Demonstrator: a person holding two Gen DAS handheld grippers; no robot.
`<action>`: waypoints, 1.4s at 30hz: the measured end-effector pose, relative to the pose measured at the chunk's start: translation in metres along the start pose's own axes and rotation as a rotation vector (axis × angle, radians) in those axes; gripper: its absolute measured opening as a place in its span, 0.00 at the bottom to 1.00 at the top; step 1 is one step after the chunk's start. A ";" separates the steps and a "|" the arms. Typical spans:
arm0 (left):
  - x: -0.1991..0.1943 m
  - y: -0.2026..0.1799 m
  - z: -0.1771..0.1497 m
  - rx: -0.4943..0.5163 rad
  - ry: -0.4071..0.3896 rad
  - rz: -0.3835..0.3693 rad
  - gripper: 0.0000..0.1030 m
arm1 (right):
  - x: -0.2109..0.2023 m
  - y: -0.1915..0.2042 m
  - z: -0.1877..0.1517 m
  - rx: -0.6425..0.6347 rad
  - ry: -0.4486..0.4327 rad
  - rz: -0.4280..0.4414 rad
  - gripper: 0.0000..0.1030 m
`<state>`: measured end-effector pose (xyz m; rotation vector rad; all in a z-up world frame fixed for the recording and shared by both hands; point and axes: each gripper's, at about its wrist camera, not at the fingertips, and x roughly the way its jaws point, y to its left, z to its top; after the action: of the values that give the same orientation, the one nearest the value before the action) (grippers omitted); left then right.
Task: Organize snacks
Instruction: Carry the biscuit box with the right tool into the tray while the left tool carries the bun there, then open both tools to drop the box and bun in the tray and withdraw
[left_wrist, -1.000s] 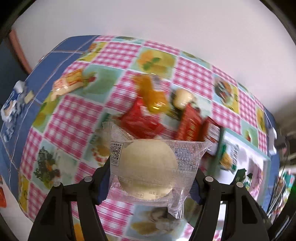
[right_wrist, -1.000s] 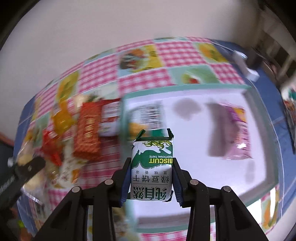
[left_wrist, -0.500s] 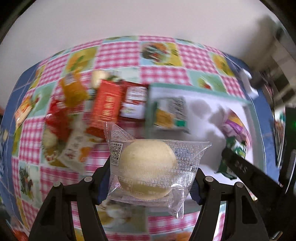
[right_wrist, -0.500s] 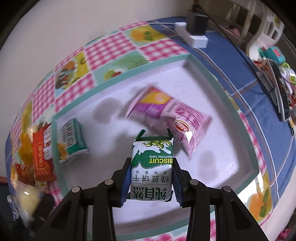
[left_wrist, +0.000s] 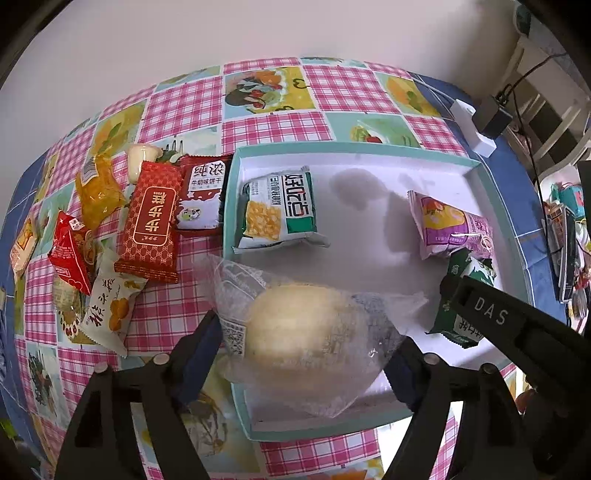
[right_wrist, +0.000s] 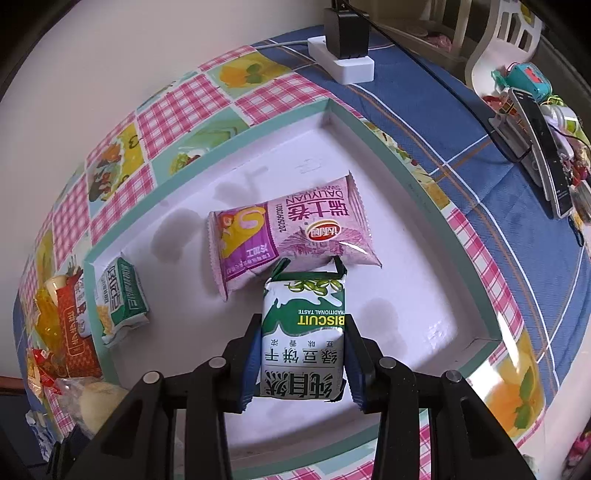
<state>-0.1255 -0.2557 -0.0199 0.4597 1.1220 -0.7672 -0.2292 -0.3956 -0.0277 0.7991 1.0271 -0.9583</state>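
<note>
My left gripper (left_wrist: 303, 354) is shut on a clear-wrapped pale bun (left_wrist: 299, 332), held over the near left corner of the white tray with a teal rim (left_wrist: 476, 166). My right gripper (right_wrist: 301, 363) is shut on a green and white biscuit packet (right_wrist: 303, 332), low over the tray (right_wrist: 373, 136) and just in front of a purple snack bag (right_wrist: 295, 236). A green corn snack packet (left_wrist: 279, 210) lies in the tray's left part. The right gripper and its packet (left_wrist: 461, 317) also show in the left wrist view.
Several loose snacks lie on the checked tablecloth left of the tray: a red bar (left_wrist: 151, 225), a dark red biscuit packet (left_wrist: 201, 195), an orange sachet (left_wrist: 98, 192), a white packet (left_wrist: 110, 302). A power strip with a black adapter (right_wrist: 347, 55) and cluttered items (right_wrist: 546, 147) sit beyond the tray.
Both grippers have moved lower and closer over the tray. The bun now hangs over the tray's near left corner; the biscuit packet has come up against the purple bag.
</note>
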 end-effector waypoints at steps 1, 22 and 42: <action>-0.001 0.000 -0.001 -0.002 0.000 0.001 0.80 | 0.000 0.000 0.001 -0.001 -0.001 0.001 0.41; -0.019 0.033 0.007 -0.132 -0.020 0.003 0.88 | -0.012 0.011 0.007 -0.041 -0.047 0.027 0.41; -0.038 0.199 -0.011 -0.606 -0.049 0.221 0.95 | -0.027 0.108 -0.045 -0.366 -0.084 0.074 0.61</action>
<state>0.0079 -0.1040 0.0020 0.0483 1.1699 -0.2195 -0.1500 -0.3073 -0.0063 0.4849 1.0529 -0.7062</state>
